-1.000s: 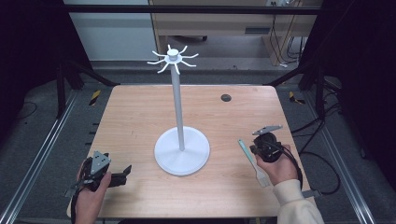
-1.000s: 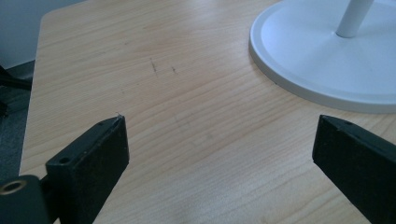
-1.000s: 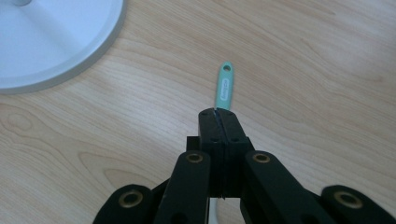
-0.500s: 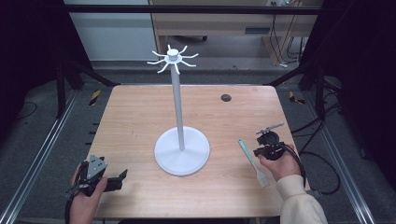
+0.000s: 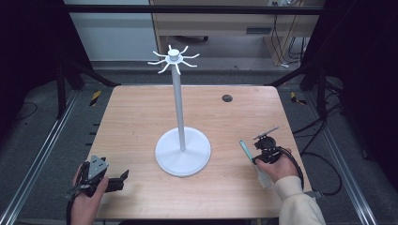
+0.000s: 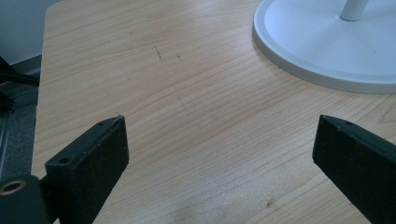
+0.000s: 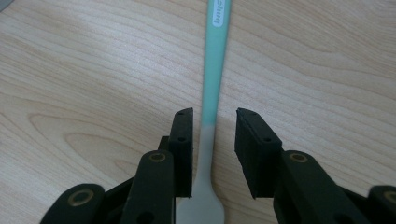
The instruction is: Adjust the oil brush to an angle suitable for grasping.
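Note:
A spatula (image 5: 245,149) with a pale green handle and a whitish blade lies flat on the table's right side. My right gripper (image 5: 257,158) points down over it. In the right gripper view the jaws (image 7: 212,116) straddle the spatula (image 7: 212,79) where handle meets blade, with a gap on each side. They have just been opening, and the pads do not press on it. My left gripper (image 5: 121,180) rests at the front left, open wide (image 6: 219,126) over bare wood. A white stand (image 5: 183,152) with a tall pole and hooked arms on top stands mid-table.
The stand's round base (image 6: 322,46) lies just ahead and to the right of the left jaws. A small dark round hole (image 5: 227,98) sits at the back right of the wooden table (image 5: 136,117). A black cable (image 5: 324,187) trails off the right edge.
The right gripper has sunk toward the spatula and its jaws have spread apart around the handle. The left gripper has stayed where it was.

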{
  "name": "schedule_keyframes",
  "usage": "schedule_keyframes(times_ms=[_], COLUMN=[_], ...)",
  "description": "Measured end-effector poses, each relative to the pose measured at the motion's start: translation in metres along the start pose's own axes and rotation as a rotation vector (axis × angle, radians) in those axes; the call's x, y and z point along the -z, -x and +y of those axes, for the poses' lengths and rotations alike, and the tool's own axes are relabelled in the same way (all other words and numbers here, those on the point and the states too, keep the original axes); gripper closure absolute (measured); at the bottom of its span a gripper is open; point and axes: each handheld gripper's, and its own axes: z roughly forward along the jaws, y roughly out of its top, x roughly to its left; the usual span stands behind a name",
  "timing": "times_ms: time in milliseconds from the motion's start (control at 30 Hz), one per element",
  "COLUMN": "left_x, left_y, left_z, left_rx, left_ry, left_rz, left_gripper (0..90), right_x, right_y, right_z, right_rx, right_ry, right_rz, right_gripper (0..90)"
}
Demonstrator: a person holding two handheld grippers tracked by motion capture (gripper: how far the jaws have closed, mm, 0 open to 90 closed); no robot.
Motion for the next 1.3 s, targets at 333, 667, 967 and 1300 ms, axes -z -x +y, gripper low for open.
schedule_keyframes(times_ms=[333,667,967,1300], left_x=[-0.001,-0.001,-0.001,-0.001], left_y=[0.002,0.002,0.003,0.003], left_z=[0.001,0.001,0.001,0.001], left_rx=[-0.008,-0.009,-0.013,-0.013], left_ry=[0.003,0.005,0.003,0.004], left_rz=[-0.004,-0.008,-0.007,-0.008], left_gripper=[3.2,3.1,3.1,3.1], right_x=[-0.01,-0.017,-0.022,-0.025], right_y=[0.001,0.002,0.002,0.0], right_z=[0.003,0.007,0.007,0.009], right_rx=[0.001,-0.002,0.001,0.01], right_ry=[-0.045,-0.073,-0.099,-0.111], right_rz=[0.015,0.009,0.015,0.018], right_gripper=[68.6,71.9,75.5,79.4])
